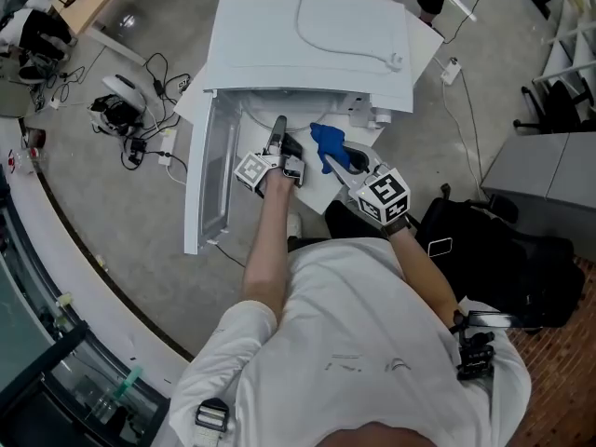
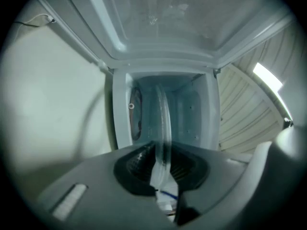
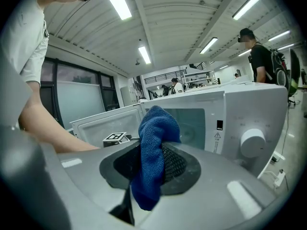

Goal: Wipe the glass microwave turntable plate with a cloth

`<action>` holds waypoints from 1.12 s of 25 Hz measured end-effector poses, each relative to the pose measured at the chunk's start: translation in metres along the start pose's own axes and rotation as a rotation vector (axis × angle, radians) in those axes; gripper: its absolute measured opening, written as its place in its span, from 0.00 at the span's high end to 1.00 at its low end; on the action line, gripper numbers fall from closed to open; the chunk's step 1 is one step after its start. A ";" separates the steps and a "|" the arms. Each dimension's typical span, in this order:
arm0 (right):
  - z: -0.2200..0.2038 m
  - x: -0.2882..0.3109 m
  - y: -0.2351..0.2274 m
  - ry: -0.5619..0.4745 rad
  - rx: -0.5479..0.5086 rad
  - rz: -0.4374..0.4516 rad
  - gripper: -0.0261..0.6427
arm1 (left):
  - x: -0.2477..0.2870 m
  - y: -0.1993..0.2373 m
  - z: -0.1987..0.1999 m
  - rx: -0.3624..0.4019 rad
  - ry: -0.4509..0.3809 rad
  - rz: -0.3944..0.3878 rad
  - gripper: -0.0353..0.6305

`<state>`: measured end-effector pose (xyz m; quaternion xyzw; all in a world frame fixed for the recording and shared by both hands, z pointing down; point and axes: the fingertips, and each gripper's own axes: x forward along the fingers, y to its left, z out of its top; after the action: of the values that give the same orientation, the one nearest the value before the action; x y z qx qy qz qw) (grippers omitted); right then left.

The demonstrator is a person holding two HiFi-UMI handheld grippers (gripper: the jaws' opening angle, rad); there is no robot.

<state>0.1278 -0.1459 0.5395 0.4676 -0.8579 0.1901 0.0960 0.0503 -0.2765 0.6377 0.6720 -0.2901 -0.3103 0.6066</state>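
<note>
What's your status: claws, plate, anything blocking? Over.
Left claw shut on glass plate rim, plate reaching into the open microwave. Right claw shut on blue cloth, clear of plate. Nothing blocking seen.
</note>
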 end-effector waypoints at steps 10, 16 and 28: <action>-0.002 -0.012 -0.011 -0.011 0.024 -0.036 0.81 | 0.055 0.021 0.017 -0.025 -0.061 0.073 0.86; -0.006 -0.013 -0.013 -0.002 0.028 -0.049 0.81 | 0.056 0.041 0.010 0.041 0.024 0.245 0.91; -0.007 0.003 0.008 0.006 0.013 -0.007 0.81 | 0.062 0.035 -0.007 0.165 0.253 0.402 0.64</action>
<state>0.1191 -0.1415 0.5451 0.4707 -0.8546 0.1969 0.0963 0.0947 -0.3226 0.6695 0.6816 -0.3641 -0.0718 0.6306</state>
